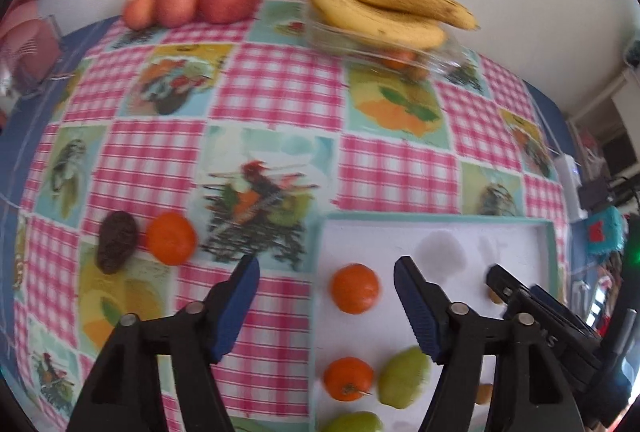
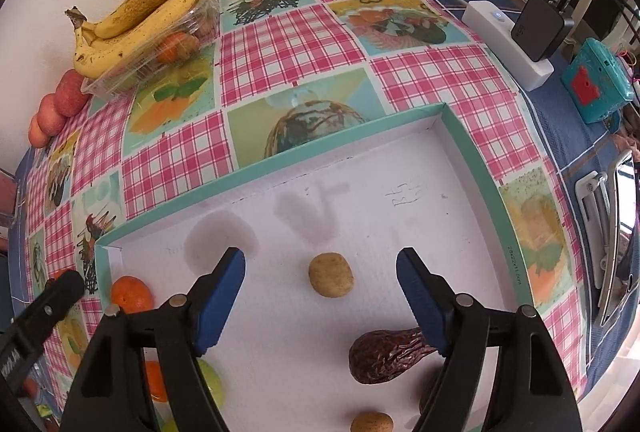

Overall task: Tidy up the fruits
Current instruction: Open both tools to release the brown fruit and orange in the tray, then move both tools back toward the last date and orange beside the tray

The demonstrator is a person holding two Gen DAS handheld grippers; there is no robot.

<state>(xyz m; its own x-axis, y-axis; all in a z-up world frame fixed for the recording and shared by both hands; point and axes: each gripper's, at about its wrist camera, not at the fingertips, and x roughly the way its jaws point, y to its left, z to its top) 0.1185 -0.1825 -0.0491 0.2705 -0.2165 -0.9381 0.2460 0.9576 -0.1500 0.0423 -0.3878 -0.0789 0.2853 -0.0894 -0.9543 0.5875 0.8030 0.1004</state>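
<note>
Both your grippers gape empty over the white teal-rimmed cardboard tray (image 2: 472, 135).
Next, I judge: left gripper (image 1: 326, 282) fetches the round orange tangerine (image 1: 171, 238), lower left.

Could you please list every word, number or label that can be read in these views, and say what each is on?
"28x22x11 cm": small print on the teal rim of the box.
Faint handwriting on the white box floor: too faint to read.
Light marking on the black charger: too small to read.
White letters on the other hand-held gripper's body: partly hidden, unreadable.
</note>
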